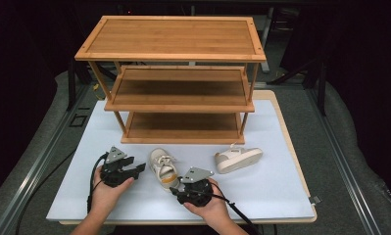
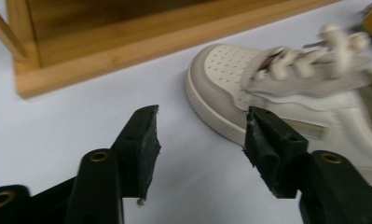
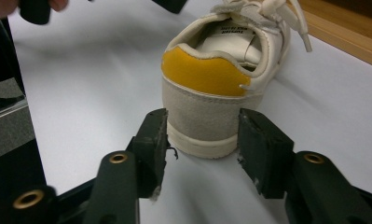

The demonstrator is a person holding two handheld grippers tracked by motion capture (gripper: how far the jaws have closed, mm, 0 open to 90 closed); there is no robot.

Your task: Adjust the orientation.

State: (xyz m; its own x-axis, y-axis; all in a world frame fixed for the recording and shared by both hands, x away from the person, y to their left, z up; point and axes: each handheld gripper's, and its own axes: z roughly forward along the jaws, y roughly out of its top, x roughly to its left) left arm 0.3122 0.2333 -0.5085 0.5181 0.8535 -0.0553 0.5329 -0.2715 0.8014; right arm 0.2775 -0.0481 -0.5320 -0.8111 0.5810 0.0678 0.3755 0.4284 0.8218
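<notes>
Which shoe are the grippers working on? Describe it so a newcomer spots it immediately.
Start at the wooden shelf rack. On the white mat before it, take the upright cream sneaker, between both grippers. Its yellow heel patch distinguishes it from the tipped-over sneaker farther right.

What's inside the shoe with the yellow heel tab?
The right gripper view looks into the shoe from behind: a pale lining and a printed tongue label show. The toe end is hidden under tongue and laces.

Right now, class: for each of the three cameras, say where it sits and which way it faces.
High view: above the table edge, facing the shelf; both hands show.
Left gripper view: on the left gripper, facing the near shoe side-on.
Right gripper view: on the right gripper, facing its yellow heel.
All share that shoe.
</notes>
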